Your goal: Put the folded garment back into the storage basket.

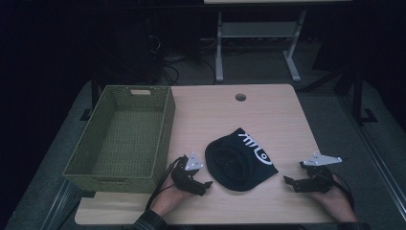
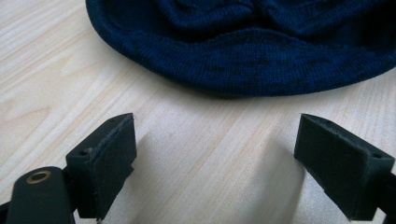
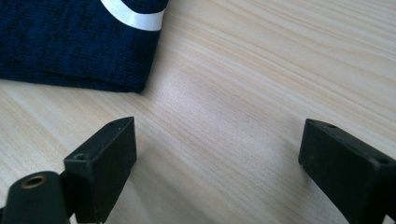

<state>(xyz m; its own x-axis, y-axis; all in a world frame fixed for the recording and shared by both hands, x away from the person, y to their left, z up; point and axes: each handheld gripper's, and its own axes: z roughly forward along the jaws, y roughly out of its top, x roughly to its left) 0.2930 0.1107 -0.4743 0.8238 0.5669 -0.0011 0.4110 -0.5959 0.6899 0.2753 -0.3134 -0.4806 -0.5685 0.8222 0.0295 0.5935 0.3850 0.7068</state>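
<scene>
both fingers (image 2: pixel 107 163) sets wide, empty, low on worktop (image 1: pixel 268 115). dark knit hat (image 1: pixel 239 160) lies between grippers: left gripper (image 1: pixel 207 184) at its 8 o'clock, right gripper (image 1: pixel 288 181) at 4. pinch the brim edges evenly, then lift toward green basket (image 1: pixel 119 136) at 10.

**Jaws wide over bare wood**

My right gripper (image 3: pixel 217 163) has both jaws spread far apart with nothing between them, low over the pale wooden table (image 3: pixel 261 70). A dark blue knitted hat (image 3: pixel 70 42) with a white stripe lies at my upper left, its corner near my left jaw but apart from it
</scene>
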